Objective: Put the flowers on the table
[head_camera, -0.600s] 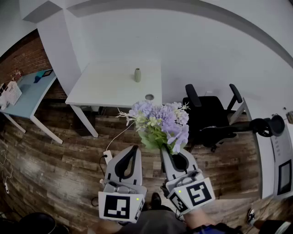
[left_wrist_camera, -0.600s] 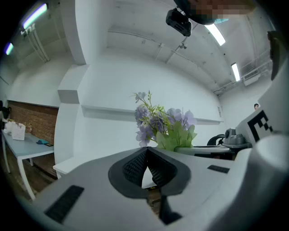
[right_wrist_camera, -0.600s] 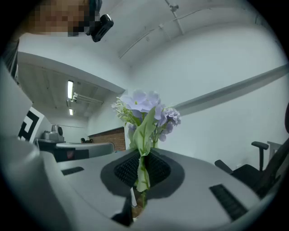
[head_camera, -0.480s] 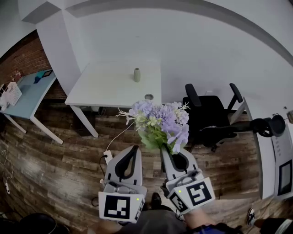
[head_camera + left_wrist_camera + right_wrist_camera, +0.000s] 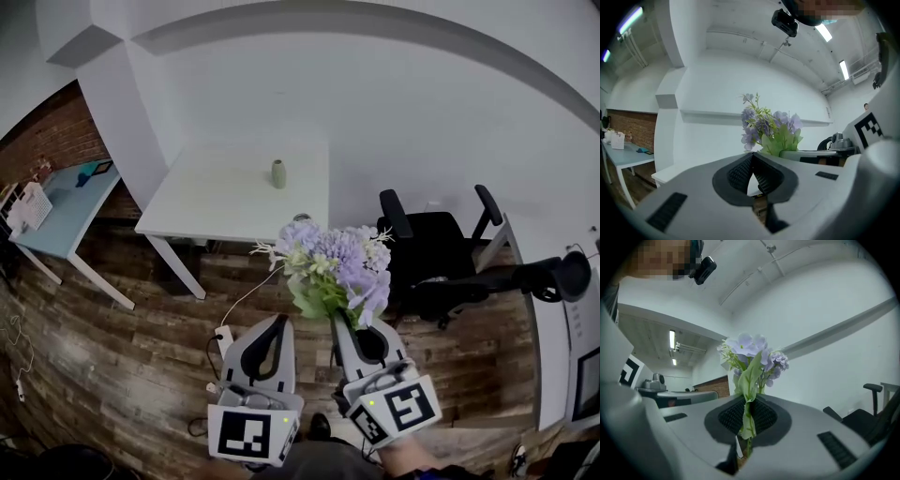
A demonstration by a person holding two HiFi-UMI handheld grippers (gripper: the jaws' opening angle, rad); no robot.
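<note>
A bunch of pale purple artificial flowers with green leaves [image 5: 333, 267] stands up from my right gripper [image 5: 343, 321], which is shut on the stems. In the right gripper view the stems and a leaf [image 5: 748, 413] run between the black pads, with the blooms [image 5: 750, 350] above. My left gripper [image 5: 279, 322] is beside it on the left, shut with nothing in it, its pads meeting at the tips [image 5: 752, 155]. The flowers [image 5: 771, 126] also show over it. The white table [image 5: 216, 202] lies ahead across the wooden floor, with a small grey-green vase [image 5: 278, 174] on it.
A black office chair [image 5: 433, 258] stands right of the white table. A light blue table [image 5: 56, 206] with small items is at the far left by a brick wall. A white power strip [image 5: 223, 336] and cable lie on the floor. A desk edge [image 5: 572, 323] runs along the right.
The white table and vase now sit lower in the head view. Both grippers and the bouquet have shifted slightly right and down. The grip on the stems is unchanged.
</note>
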